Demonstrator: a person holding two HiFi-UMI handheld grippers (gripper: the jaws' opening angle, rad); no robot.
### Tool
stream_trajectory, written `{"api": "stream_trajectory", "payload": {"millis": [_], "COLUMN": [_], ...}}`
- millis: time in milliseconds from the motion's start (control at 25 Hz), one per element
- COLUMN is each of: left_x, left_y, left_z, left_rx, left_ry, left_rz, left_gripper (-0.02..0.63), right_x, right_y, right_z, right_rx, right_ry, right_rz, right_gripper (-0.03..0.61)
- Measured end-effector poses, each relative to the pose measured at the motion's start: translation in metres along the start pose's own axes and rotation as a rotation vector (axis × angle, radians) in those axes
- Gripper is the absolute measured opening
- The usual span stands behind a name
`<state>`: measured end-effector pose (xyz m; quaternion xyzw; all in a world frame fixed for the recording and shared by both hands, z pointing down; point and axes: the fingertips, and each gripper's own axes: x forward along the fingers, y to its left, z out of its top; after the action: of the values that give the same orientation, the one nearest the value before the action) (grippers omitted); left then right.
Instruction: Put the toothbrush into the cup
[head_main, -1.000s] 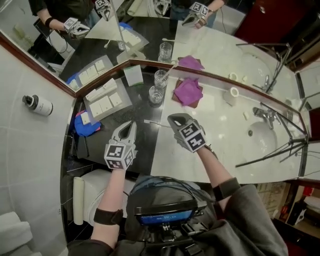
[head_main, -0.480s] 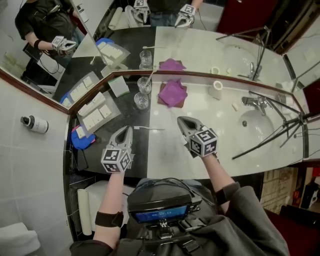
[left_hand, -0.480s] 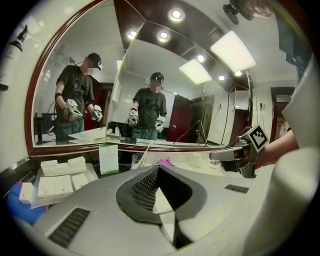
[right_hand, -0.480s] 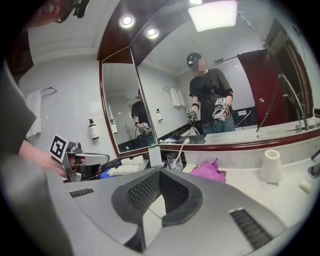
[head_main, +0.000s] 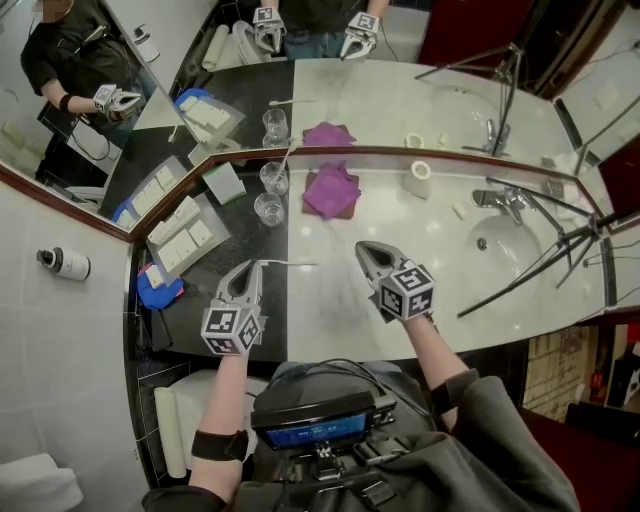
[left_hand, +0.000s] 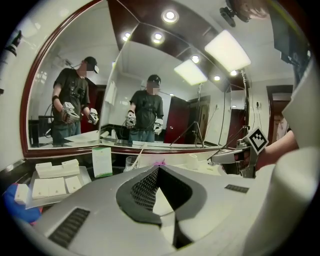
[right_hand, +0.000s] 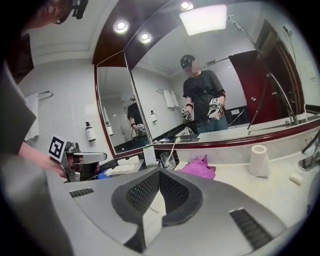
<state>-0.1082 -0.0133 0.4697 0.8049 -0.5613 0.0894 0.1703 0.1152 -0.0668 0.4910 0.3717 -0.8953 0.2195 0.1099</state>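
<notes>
Empty left gripper (head_main: 254, 267) and right gripper (head_main: 363, 247), fingers together.

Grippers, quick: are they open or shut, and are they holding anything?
The left gripper is shut, holding nothing.
The right gripper is shut, holding nothing.

The cloth (head_main: 330, 190) at upper centre is magenta, the toothbrush (head_main: 290, 263) white; the counter (head_main: 335, 305) is black at left, white marble at right.

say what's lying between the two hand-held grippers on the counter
A white toothbrush, lying flat, nearer the left hand-held gripper than the right hand-held gripper. The head view shows it.
</notes>
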Motion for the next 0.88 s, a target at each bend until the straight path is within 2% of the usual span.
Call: {"api": "stream_trajectory", "payload": {"millis": [240,440,600,640,880], "left_x": [0.002,0.004,0.016,0.020,0.046], "left_y": [0.002,0.010,0.022,0.025,0.046], "left_z": [-0.001,-0.002,0.001,0.003,0.010], "left_rx": [0.009,0.027,0.050,0.053,0.058], "left_ry": [0.016,0.035,0.049,0.048,0.044], "left_rz": [0.017,0.013,0.003,0.000,-0.020], "left_gripper": [0.000,0.000,0.000,0.000,0.000], "right_x": [0.016,0.050,0.093,0.105,0.176], "right_y": [0.001,-0.002,-0.005,-0.006,-0.011], "right_z": [0.005,0.016,0.029,0.032,0.049], "right_rx": [0.025,0.174,0.262,0.274,0.338], "right_ry": [0.003,-0.033,-0.038,-0.040,-0.044], "right_rz": [0.009,-0.021,-0.040,-0.043,-0.041], "right_gripper": [0.018,0.029,0.079,0.120,0.209]}}
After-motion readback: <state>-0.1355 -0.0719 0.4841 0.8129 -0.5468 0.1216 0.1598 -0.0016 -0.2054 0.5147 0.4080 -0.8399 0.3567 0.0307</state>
